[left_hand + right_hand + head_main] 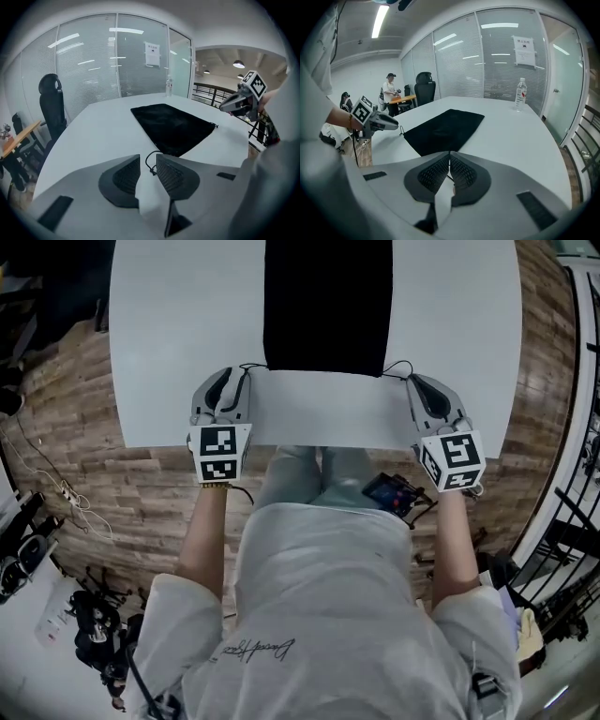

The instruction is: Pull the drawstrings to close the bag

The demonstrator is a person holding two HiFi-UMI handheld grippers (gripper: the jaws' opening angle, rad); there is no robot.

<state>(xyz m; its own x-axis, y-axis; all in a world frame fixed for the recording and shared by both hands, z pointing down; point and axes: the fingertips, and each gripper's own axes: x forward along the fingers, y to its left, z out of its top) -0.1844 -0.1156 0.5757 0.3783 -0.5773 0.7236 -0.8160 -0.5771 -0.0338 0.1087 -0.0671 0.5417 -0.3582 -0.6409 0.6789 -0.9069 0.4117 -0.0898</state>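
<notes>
A flat black drawstring bag (326,306) lies on the white table (169,324), its mouth toward me. My left gripper (234,377) sits at the bag's near left corner. In the left gripper view its jaws stand apart, and the left drawstring loop (150,164) lies loose between the pads (171,176). My right gripper (413,382) is at the near right corner. Its jaws are shut, and the right drawstring (398,367) runs in between its tips.
A water bottle (520,93) stands at the table's far side. An office chair (51,108) is beside the table. The near table edge (319,446) runs just behind both grippers. A person (389,91) stands far off by a desk. Cables (52,479) lie on the floor.
</notes>
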